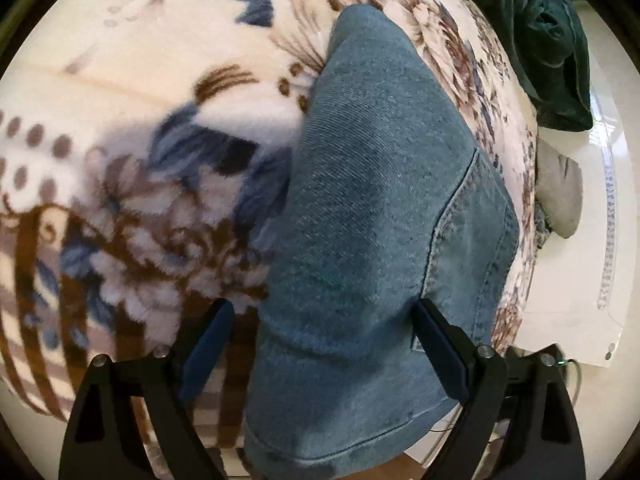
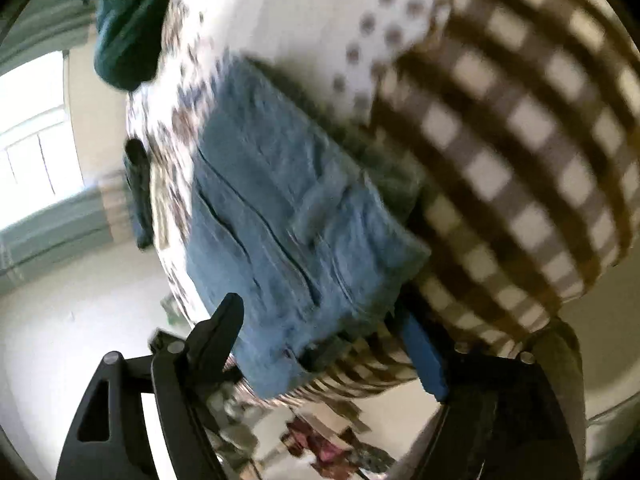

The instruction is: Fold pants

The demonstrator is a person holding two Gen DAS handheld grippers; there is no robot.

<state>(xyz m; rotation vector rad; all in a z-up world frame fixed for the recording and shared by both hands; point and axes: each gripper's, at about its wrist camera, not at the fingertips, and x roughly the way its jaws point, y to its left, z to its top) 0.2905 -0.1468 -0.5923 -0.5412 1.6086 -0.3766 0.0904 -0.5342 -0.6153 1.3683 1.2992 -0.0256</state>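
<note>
Left wrist view: left gripper jaws spread wide, straddling near end of folded pants, gripping nothing. Pants flat on blanket, running near to far. Green cloth far right. Right wrist view, blurred: right gripper jaws spread, pants between, none pinched.
</note>
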